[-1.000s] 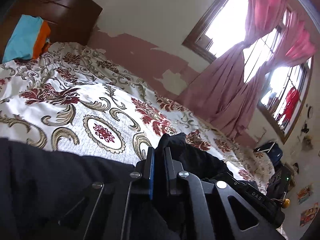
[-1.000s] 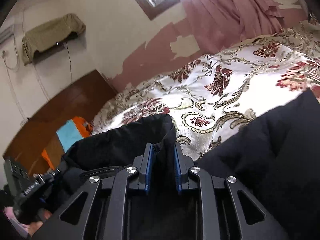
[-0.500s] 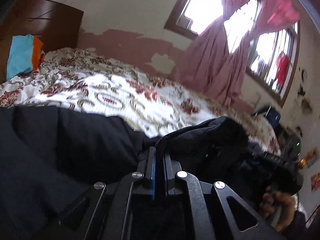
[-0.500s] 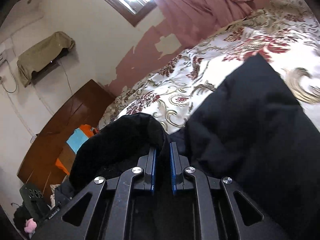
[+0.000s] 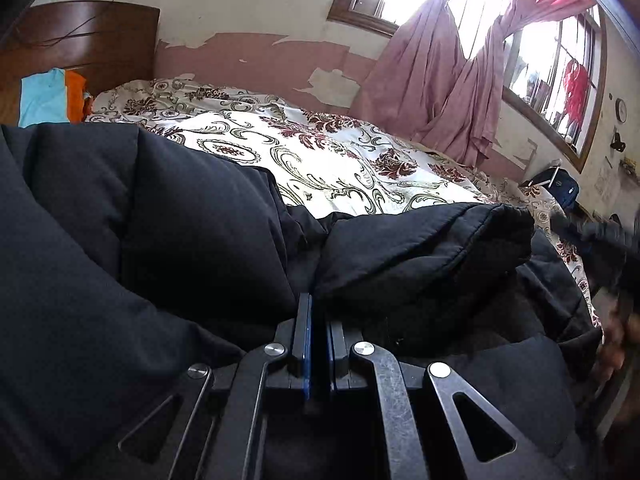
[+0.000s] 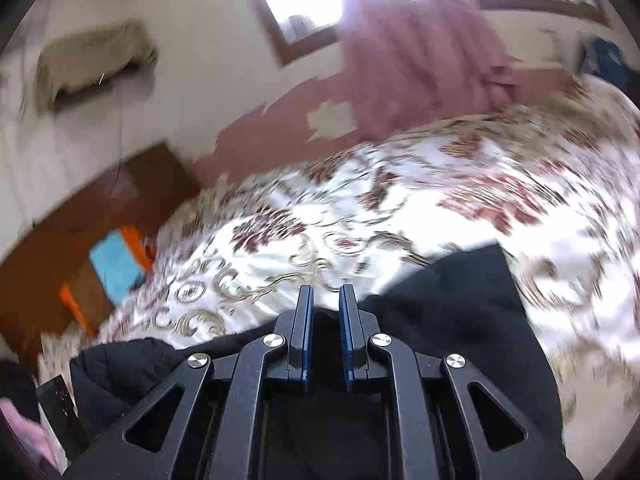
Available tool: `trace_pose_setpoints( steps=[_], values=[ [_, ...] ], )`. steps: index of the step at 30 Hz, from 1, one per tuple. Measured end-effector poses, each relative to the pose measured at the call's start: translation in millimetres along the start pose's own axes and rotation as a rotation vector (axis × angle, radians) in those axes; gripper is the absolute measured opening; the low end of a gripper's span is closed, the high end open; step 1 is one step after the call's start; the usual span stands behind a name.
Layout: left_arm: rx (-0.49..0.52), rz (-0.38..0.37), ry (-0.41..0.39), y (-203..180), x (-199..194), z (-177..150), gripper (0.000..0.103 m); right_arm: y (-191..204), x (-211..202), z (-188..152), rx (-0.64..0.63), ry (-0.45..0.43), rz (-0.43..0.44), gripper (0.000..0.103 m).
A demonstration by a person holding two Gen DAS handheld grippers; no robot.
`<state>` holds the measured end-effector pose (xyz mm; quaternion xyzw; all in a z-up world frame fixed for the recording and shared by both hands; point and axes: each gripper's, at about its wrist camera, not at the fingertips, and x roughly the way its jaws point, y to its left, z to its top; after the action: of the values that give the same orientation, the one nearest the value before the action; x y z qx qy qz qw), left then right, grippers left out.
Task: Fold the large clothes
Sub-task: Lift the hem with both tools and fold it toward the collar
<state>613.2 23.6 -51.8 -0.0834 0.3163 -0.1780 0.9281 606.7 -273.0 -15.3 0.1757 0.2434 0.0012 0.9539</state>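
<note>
Lying across the near side of the bed (image 5: 328,160), the black padded jacket (image 5: 168,216) covers the floral bedspread in bulky, quilted rolls, one part of it doubled over toward the right of the left wrist view. The left gripper (image 5: 318,308) has its blue-lined fingers nearly together, and a thin edge of the jacket appears to run between them — a pinch that would let the person hold a hem or seam in place while the other side is handled. The right gripper (image 6: 324,300) is empty: its fingers stand slightly apart with only bedspread showing through the gap, and the jacket (image 6: 448,308) lies below and beside it, not between the pads. Heavy blur in the right wrist view suggests that this gripper is in quick motion, probably free to find a new hold. Folded blue and orange cloth (image 5: 48,96) sits against the wooden headboard (image 5: 92,36), well apart from the jacket — likely a separate pile.
</note>
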Motion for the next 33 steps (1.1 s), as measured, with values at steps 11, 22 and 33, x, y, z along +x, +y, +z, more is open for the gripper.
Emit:
trace_pose_setpoints(
  steps=[11,22,33],
  values=[
    [-0.087,-0.207,-0.092,24.1,-12.1,-4.7,0.007,11.6,61.1,-34.3,-0.215,0.338,0.061,0.012],
    [-0.03,-0.462,-0.317,11.5,-70.9,0.4,0.011,-13.6,61.2,-57.2,-0.108,0.316,0.197,0.012],
    [0.123,-0.152,0.247,-47.5,41.2,25.4,0.007,-22.3,71.4,-66.7,-0.04,0.373,0.301,0.012]
  ],
)
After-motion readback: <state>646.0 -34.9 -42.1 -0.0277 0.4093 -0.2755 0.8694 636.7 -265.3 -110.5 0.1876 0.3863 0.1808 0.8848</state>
